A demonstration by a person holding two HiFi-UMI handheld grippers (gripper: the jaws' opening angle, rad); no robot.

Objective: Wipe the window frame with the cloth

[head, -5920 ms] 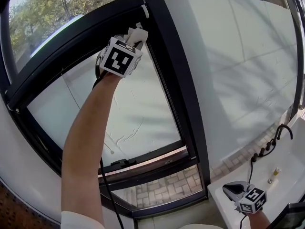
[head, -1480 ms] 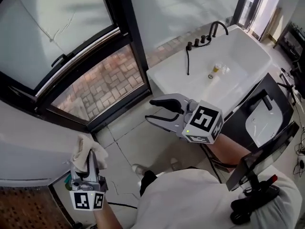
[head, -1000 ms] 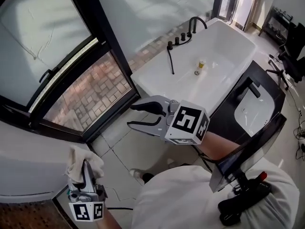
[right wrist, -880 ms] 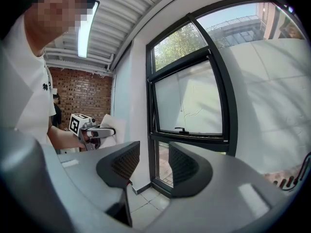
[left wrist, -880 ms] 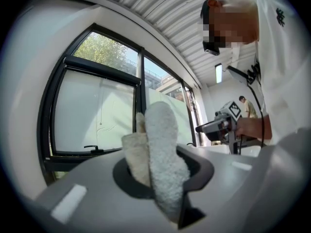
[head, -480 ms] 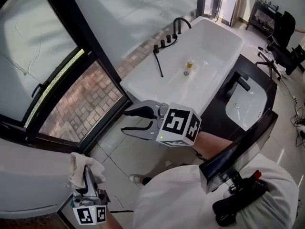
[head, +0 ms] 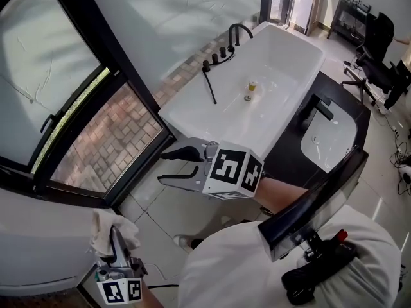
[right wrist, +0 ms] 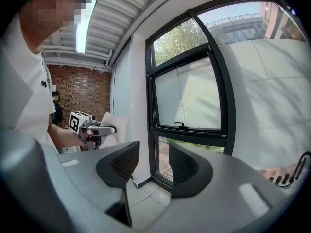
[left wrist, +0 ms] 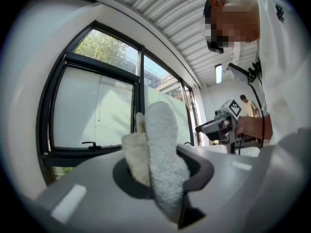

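A cream terry cloth (head: 109, 228) sticks up from my left gripper (head: 117, 244), low at the head view's bottom left, apart from the black window frame (head: 90, 51). In the left gripper view the jaws are shut on the cloth (left wrist: 158, 149), gripper (left wrist: 163, 178), with the window frame (left wrist: 141, 86) well beyond. My right gripper (head: 168, 165) hovers mid-view over the floor tiles, open and empty. The right gripper view shows its gripper (right wrist: 153, 163) with a clear gap, the frame (right wrist: 149, 106) ahead, and the left gripper (right wrist: 108, 129) with the cloth (right wrist: 115, 123) at left.
A white bathtub (head: 302, 63) with a black faucet (head: 239, 29) stands along the wall past the window. Right of it is a black cabinet (head: 302, 117) with a white basin (head: 327, 140). An office chair (head: 380, 56) stands at far right. Pale floor tiles (head: 173, 204) lie below.
The left gripper with the cloth has come down from high on the window frame to low at my left. The view has swung down toward the tub; the right gripper stays open.
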